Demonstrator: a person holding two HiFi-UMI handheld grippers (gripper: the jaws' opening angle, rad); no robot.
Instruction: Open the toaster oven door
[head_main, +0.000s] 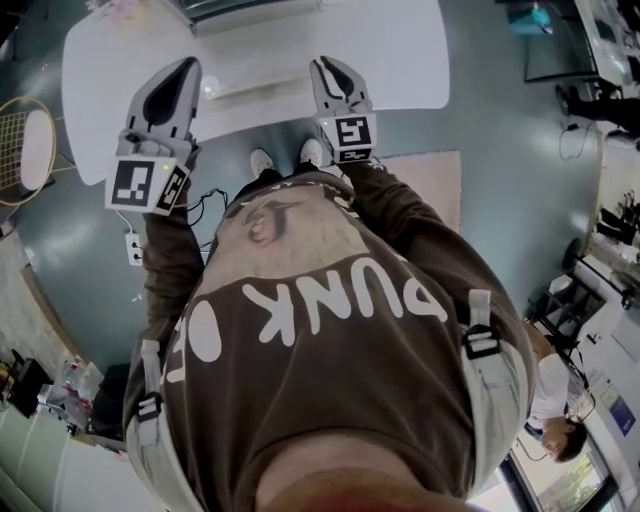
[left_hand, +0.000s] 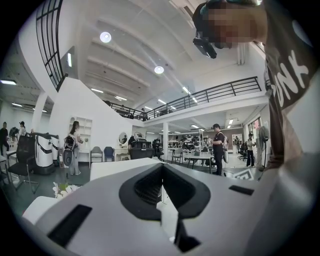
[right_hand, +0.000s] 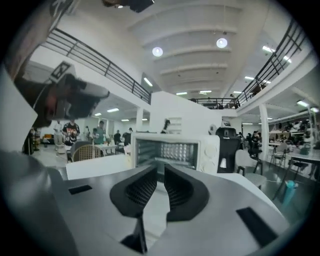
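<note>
- The right gripper (right_hand: 160, 172) has its jaws standing slightly apart, with a narrow slit between the ribbed pads and nothing in that slit.
- The left gripper (left_hand: 161, 170) has its jaws pressed together at the tips and is also empty. It looks out over the room rather than at the appliance.
- In the head view both grippers are held side by side in front of the person's chest, over the near edge of a white table (head_main: 400, 60). Neither touches anything.
- The toaster oven (right_hand: 210, 155) stands on that table straight ahead of the right gripper and well apart from its jaws. Its glass door (right_hand: 165, 150) faces the gripper, and its knobs are on the right side of the front.
- The door appears to be still closed, though its lower edge and handle are partly hidden behind the jaws.
- The task looks to be at its very start. The reach to the oven, the grip on the handle and the pull downward are all left to do, and the right gripper seems the better placed for it.
</note>
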